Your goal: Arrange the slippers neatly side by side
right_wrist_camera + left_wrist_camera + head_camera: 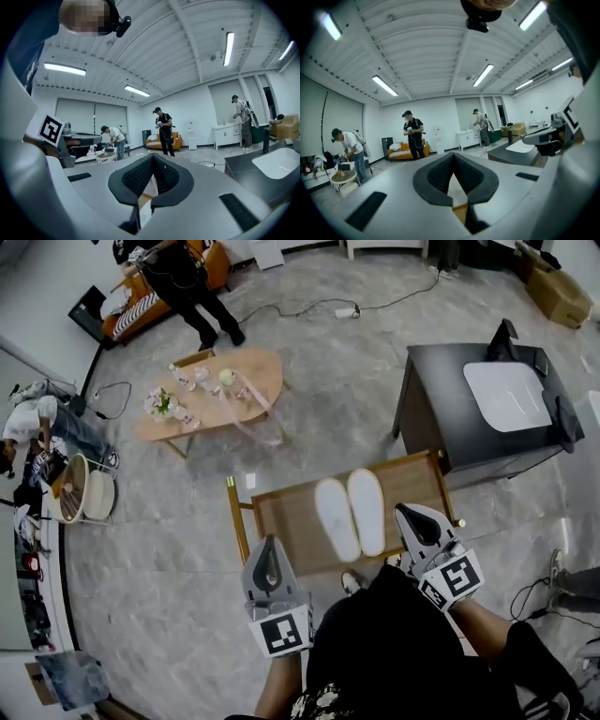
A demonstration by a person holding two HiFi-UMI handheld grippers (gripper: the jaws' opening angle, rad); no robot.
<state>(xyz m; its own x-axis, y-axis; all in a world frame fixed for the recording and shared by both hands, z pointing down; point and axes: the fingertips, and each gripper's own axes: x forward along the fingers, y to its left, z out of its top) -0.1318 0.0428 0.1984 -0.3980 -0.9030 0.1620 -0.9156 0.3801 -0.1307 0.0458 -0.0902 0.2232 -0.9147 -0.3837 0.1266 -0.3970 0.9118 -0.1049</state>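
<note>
Two white slippers lie side by side on a low wooden tabletop with a raised rim, in the middle of the head view. The left slipper and the right slipper run lengthwise from near to far. They are almost parallel, and both far ends lean slightly to the left. Their inner edges lie just beside each other, and whether they touch cannot be told. Each shows as a plain white oval, so it is not clear which end is the toe. They sit right of the tabletop's centre, with bare wood to their left.

The left claw is at the near left edge of the tabletop and points far. In the left gripper view its dark pads are pressed together with nothing between them. The right claw is over the near right corner, just right of the right slipper and apart from it. In the right gripper view it is also closed and empty.

A dark desk stands to the far right. An oval wooden table carrying small items stands to the far left. Beyond it a person in black stands near an orange sofa.
</note>
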